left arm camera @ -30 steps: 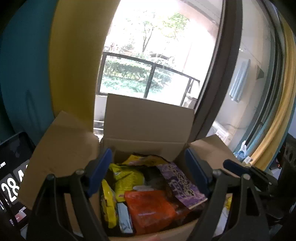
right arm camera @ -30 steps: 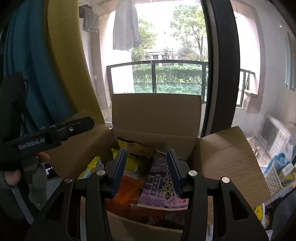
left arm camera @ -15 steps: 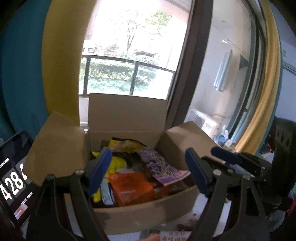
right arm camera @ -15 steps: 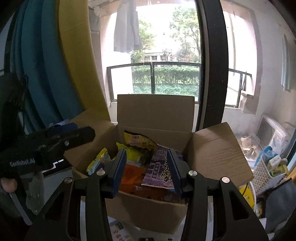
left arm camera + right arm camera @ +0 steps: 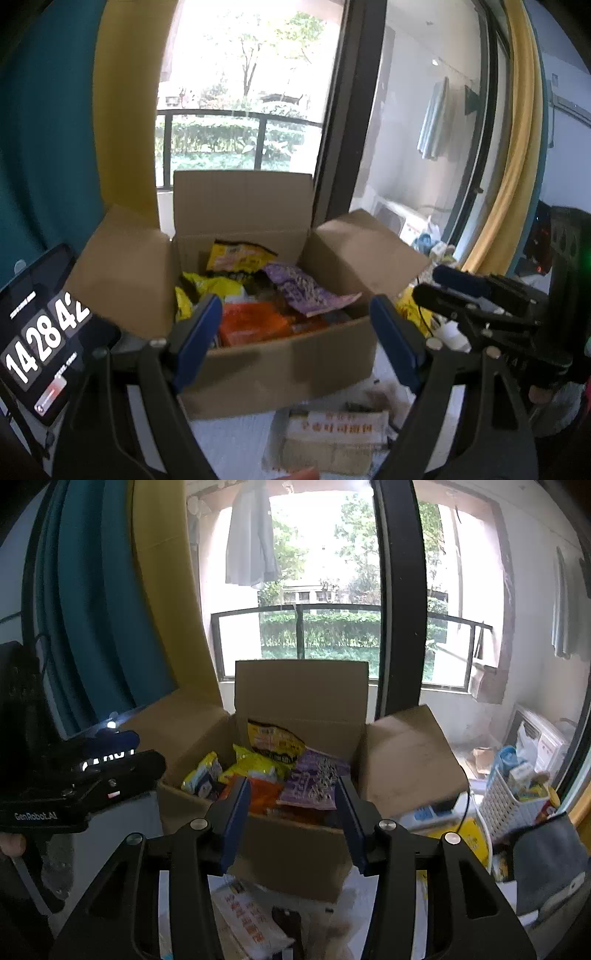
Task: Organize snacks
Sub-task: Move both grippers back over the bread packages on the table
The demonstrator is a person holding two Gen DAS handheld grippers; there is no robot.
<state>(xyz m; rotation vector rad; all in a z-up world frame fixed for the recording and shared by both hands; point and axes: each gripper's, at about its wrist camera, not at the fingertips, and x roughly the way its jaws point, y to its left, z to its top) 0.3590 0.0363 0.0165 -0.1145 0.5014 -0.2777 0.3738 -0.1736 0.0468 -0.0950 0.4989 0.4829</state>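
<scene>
An open cardboard box (image 5: 277, 369) (image 5: 295, 853) stands on a white table. It holds a purple bag (image 5: 306, 291) (image 5: 314, 782), an orange bag (image 5: 251, 321) (image 5: 264, 794) and yellow bags (image 5: 210, 284) (image 5: 258, 764). My left gripper (image 5: 297, 343) hangs open in front of the box's near wall, with nothing between its blue pads. To its right my right gripper (image 5: 291, 823) is also open and empty, its jaws narrower. Each gripper shows in the other's view, the left gripper (image 5: 146, 751) and the right gripper (image 5: 428, 284). A flat snack packet (image 5: 332, 439) (image 5: 247, 919) lies on the table before the box.
A tablet showing a clock (image 5: 44, 332) leans at the left of the box. At the right a white basket (image 5: 517, 797) of small items and a grey cloth (image 5: 546, 864) crowd the table edge. Behind the box are a window, a balcony rail and yellow and teal curtains.
Both grippers have drawn back from above the box, which now looks smaller and farther. Its front wall and the packet on the table have come into view.
</scene>
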